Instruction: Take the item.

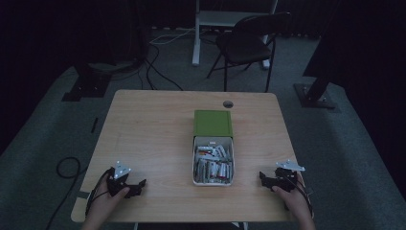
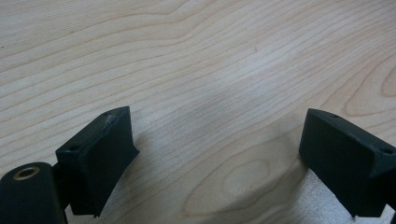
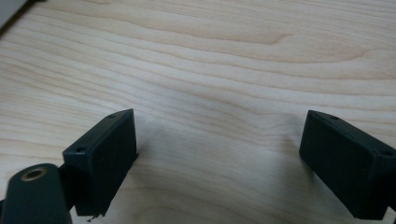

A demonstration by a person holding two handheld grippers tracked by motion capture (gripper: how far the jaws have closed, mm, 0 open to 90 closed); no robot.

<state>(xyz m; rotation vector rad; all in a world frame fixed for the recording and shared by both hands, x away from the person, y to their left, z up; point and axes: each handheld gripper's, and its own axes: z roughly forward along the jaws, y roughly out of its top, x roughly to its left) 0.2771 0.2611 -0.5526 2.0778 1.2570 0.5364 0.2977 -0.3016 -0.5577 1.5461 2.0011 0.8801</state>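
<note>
High view, left to right. Left claw (image 1: pixel 136 184) rests on the pale wooden worktop (image 1: pixel 148 129) at lower left of the frame, its tips pointing right toward the middle; a hand (image 1: pixel 103 203) grips it from the bottom edge. In the left gripper view its jaws stand spread wide, nothing between them but bare woodgrain.

Centre of the frame: a white box (image 1: pixel 213 165), rectangular, open-topped, looks like thin plastic or card. Its long axis runs away from the person, up the frame. It is filled with a loose heap of small cylinders (image 1: pixel 215 167), silvery-white with spots of red and green; probably batteries, too small to be sure. Touching its far end lies a green lid (image 1: pixel 213 123), flat, matte, nearly square.

Right claw (image 1: pixel 264 178) sits at lower right, tips pointing left toward the box, held by the other hand (image 1: pixel 292 199). The right gripper view shows its jaws likewise spread apart, empty, over smooth light wood.

Relation that matters: the box lies between the two claws, a little up-frame of both. The right claw looks somewhat nearer to the box wall than the left, so a reach from that side would likely be the shorter. The rounded, smooth cylinders may roll or slip when pinched.
</note>
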